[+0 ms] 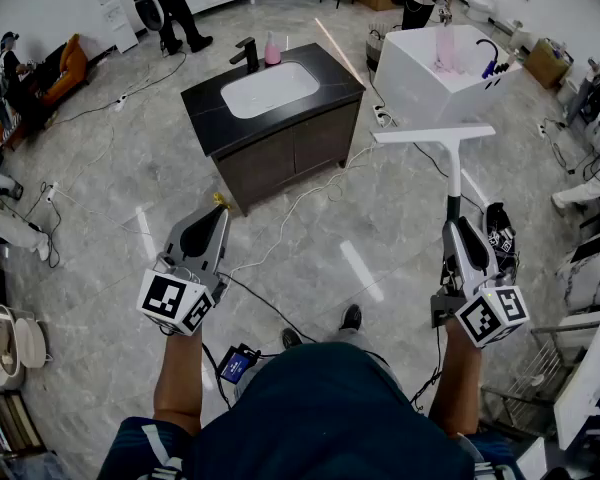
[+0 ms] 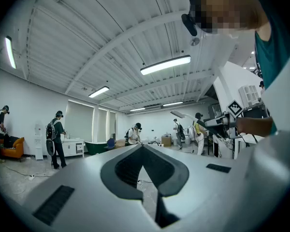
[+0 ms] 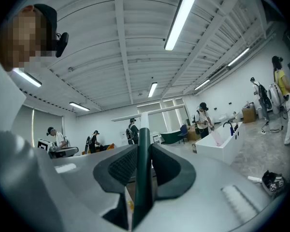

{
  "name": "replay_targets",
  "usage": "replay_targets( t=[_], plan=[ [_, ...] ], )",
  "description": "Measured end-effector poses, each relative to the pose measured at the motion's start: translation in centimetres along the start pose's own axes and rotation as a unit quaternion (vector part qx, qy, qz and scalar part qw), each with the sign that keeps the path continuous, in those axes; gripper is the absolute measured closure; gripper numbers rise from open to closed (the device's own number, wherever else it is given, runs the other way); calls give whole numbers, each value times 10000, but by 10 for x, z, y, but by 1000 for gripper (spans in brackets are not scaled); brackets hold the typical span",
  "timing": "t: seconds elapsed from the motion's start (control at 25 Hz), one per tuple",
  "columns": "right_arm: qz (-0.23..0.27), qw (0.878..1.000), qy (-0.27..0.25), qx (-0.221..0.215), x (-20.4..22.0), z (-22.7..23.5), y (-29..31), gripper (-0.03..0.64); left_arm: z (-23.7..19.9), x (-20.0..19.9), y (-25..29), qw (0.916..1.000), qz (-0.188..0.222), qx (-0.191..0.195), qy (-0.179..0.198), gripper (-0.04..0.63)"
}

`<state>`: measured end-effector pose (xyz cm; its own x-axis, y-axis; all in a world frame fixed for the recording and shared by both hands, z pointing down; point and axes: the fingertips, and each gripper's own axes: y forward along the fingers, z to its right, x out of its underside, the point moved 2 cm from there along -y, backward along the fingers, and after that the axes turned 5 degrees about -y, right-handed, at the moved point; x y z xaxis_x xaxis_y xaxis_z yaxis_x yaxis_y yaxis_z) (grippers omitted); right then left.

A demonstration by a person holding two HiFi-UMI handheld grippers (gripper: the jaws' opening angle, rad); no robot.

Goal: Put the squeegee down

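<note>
Held in the right gripper (image 1: 453, 224): the squeegee (image 1: 448, 163), jaws clenched on the dark lower shaft, white T-shaped crossbar out front, roughly level, above the floor (image 1: 380, 268) and well apart from the bench (image 1: 205, 103) with the basin. Same grip confirmed in the right gripper view, shaft pinched between both pads. Nothing in the left gripper (image 1: 218, 211); jaws closed tip to tip.

Judged light and stiff (thin shaft, plastic-looking crossbar). Wiping edge probably softer, so better not landed edge-first. Smooth narrow shaft, apt to swivel in a pinch; weight biased toward the crossbar. Best hold: on the shaft as now, or nearer the crossbar for less swing. For setting down: lower flat, crossbar and shaft together, then let go.
</note>
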<state>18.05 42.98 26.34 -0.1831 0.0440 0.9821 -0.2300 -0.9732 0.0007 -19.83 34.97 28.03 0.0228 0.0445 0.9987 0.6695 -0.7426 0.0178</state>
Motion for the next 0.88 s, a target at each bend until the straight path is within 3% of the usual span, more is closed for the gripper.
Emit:
replay_targets(
  t=[0.88],
  plan=[
    [1, 10000, 57, 6, 1, -30, 14, 514, -29, 3, -18, 9999, 95, 9, -86, 591]
  ],
)
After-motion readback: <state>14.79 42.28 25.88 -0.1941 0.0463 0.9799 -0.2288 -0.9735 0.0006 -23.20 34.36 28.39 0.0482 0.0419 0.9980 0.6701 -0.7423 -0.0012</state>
